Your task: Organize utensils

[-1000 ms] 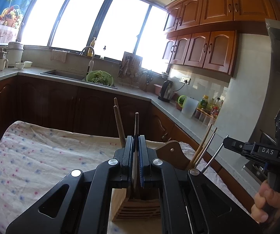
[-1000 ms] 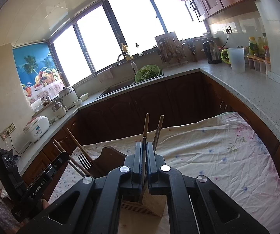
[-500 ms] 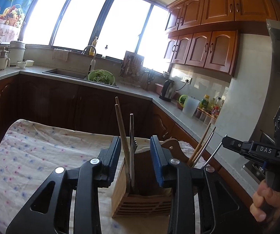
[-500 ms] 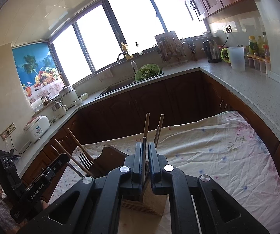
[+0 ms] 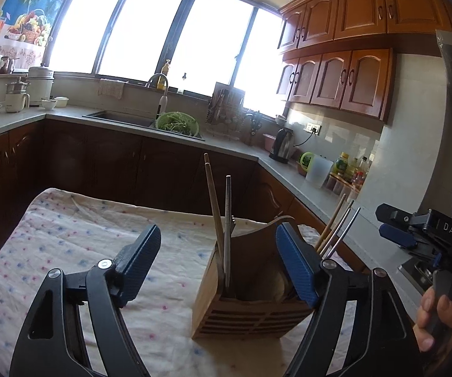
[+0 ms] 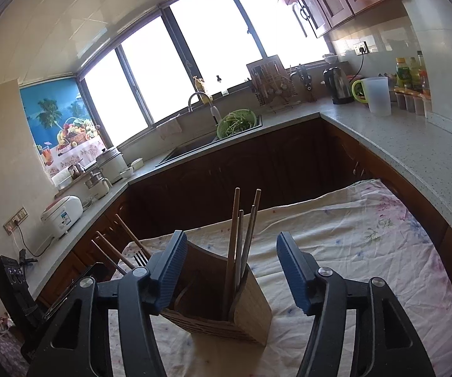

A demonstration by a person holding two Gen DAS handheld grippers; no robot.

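A slatted wooden utensil holder (image 5: 251, 301) stands on the flowered cloth (image 5: 68, 245). In its near compartment lean a wooden chopstick pair (image 5: 212, 201) and a thin metal handle (image 5: 227, 220). More sticks (image 5: 336, 229) rise from its far side. My left gripper (image 5: 219, 229) is opening; the handles stand between its jaws, untouched by the pads. In the right wrist view the holder (image 6: 251, 311) carries a wooden stick (image 6: 234, 220) and metal ones (image 6: 251, 235). My right gripper (image 6: 231, 237) is opening around them, pads clear. A fork (image 6: 141, 259) sits in the left compartment.
A grey countertop (image 6: 414, 144) runs along the right and back, with a kettle (image 6: 336, 84), a plastic jug (image 6: 377, 94) and bottles (image 6: 411, 72). A sink with a green colander (image 6: 235, 122) lies under the windows. A person's hand (image 5: 433, 317) holds the right gripper's handle.
Both grippers were shut on thin handles above the holder one second ago. The left one spread first, then the right. The utensils now stand free in the holder.
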